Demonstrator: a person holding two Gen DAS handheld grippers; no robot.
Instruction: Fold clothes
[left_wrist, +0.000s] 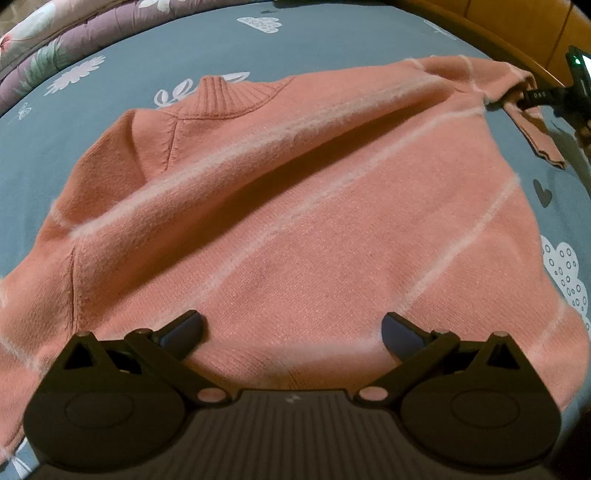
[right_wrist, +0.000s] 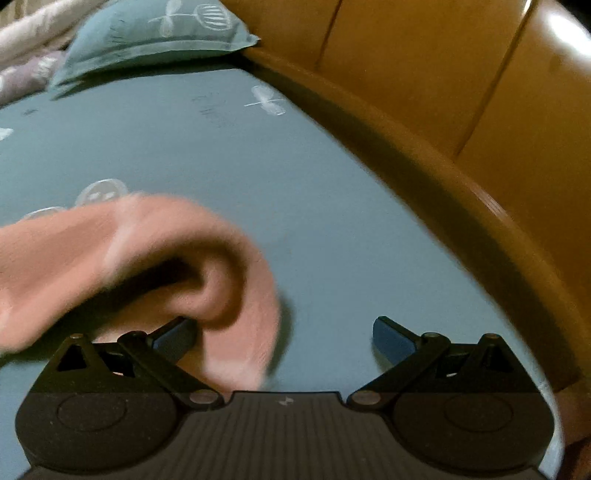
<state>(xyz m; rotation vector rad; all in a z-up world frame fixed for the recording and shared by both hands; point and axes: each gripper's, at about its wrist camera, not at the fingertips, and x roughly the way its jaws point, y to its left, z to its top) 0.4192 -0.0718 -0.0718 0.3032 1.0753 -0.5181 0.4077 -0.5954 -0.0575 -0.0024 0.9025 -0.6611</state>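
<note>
sweater (left_wrist: 295, 206): pink knit with pale stripes, spread on the bed (left_wrist: 258, 48), collar (left_wrist: 221, 98) at the far side, hem nearest my left gripper. Body looks mostly flat, with one long ridge running diagonally across it, so it's not smoothed out.
left sleeve side: bunched along the left edge of the left wrist view; can't tell whether it's tucked in or just slack.
right sleeve (right_wrist: 155, 258): stretched out toward the wooden bed frame (right_wrist: 461, 177); its end curls over in a loop just ahead of my right gripper. Right wrist view is motion-blurred, so exact edges are unclear.
left gripper (left_wrist: 291, 328): hovering over the hem, fingers spread wide, nothing between them. My read is it's parked there to pin or pick the hem edge.
right gripper (right_wrist: 284, 334): fingers wide apart, holding nothing; left finger sits right against the sleeve curl, touching or just beside, can't say which. In the left wrist view it shows at the sleeve end (left_wrist: 543, 98).
why there: sleeve end is the natural handle for bringing the sleeve across the body.
stage: fits sleeve just let go after laying out, or about to be taken for a fold; can't settle which.
risk: loose knit sags and may slide off one finger.
pillow (right_wrist: 155, 33): far corner, out of the way.
</note>
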